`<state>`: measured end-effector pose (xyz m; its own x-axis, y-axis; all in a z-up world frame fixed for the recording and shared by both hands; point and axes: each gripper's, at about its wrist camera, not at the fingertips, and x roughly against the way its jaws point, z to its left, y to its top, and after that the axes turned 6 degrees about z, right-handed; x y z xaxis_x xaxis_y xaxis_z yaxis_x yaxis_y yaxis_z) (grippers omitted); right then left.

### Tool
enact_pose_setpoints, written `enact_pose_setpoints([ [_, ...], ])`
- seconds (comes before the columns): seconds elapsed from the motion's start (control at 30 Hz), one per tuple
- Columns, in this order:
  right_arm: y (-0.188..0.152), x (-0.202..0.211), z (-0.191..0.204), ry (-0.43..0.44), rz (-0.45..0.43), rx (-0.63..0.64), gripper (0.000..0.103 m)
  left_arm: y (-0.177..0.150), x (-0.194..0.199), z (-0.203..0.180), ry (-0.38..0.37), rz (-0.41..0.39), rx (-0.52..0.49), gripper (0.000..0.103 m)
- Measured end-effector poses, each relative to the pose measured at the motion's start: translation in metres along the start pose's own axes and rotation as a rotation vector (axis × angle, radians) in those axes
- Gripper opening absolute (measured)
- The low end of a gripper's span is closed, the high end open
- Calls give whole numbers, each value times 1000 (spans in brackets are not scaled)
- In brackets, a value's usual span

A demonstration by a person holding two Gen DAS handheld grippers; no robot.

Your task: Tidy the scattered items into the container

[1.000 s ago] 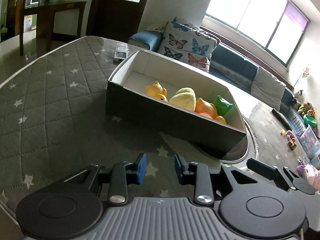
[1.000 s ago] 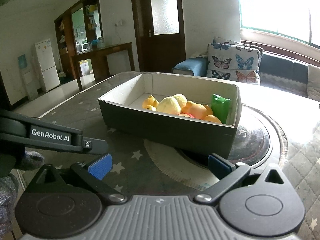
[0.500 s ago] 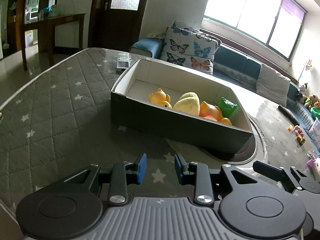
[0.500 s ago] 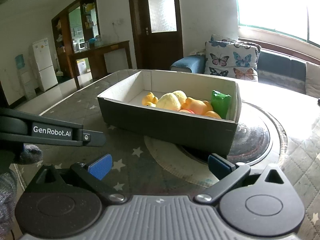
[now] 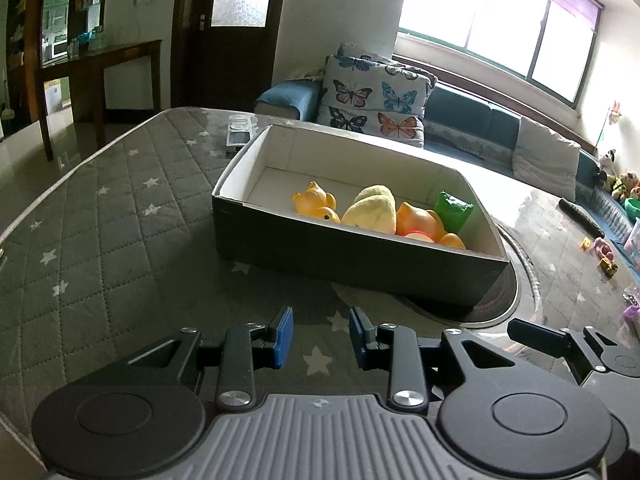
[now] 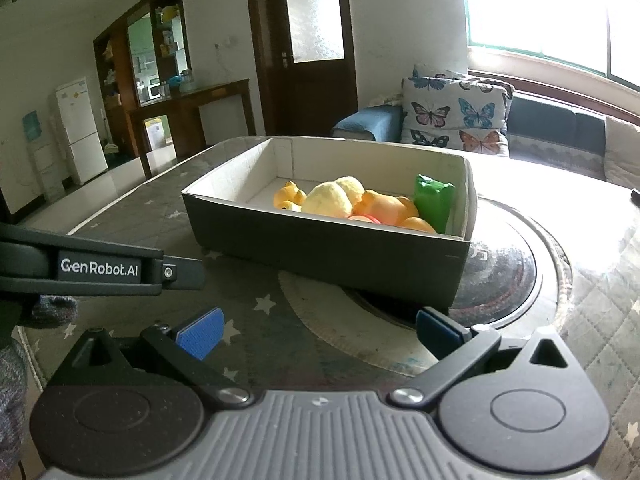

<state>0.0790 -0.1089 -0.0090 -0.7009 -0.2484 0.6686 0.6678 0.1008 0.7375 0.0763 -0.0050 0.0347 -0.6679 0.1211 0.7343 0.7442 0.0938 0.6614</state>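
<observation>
- The container [image 5: 352,256], a dark box with a pale lining, sat on the quilted star-patterned worktop [image 5: 120,248], partly over a round dark plate [image 6: 508,280].
- Inside it lay the toys: a yellow-orange duck [image 5: 314,202], a pale yellow plush [image 5: 372,210], an orange rubber toy [image 5: 420,222] and a green packet [image 5: 454,210], all crowded toward the right end.
- These looked light. The plush would squash under the pads, the rubber pieces seemed hollow and springy, and the packet soft and crinkly; none looked fragile.
- Any of them would best be pinched across a narrow middle part, since the rounded rubber could squirt out of a shallow hold.
- No loose item showed on the worktop near the box, so the tidying seemed largely done; small toys lay far off at the right edge of the left view.
- The left tool [image 5: 320,336] hovered short of the box, fingers a narrow gap apart, holding and touching nothing.
- The right tool [image 6: 318,330] had its fingers spread wide, likewise empty, clear of the box.
</observation>
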Motion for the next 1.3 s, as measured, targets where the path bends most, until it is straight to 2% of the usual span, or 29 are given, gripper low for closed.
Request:
enact_pose_setpoints([
  [1.3,22,-36,-17,-43,41,-62,103,35,-36,-9,16,8,-74,33],
])
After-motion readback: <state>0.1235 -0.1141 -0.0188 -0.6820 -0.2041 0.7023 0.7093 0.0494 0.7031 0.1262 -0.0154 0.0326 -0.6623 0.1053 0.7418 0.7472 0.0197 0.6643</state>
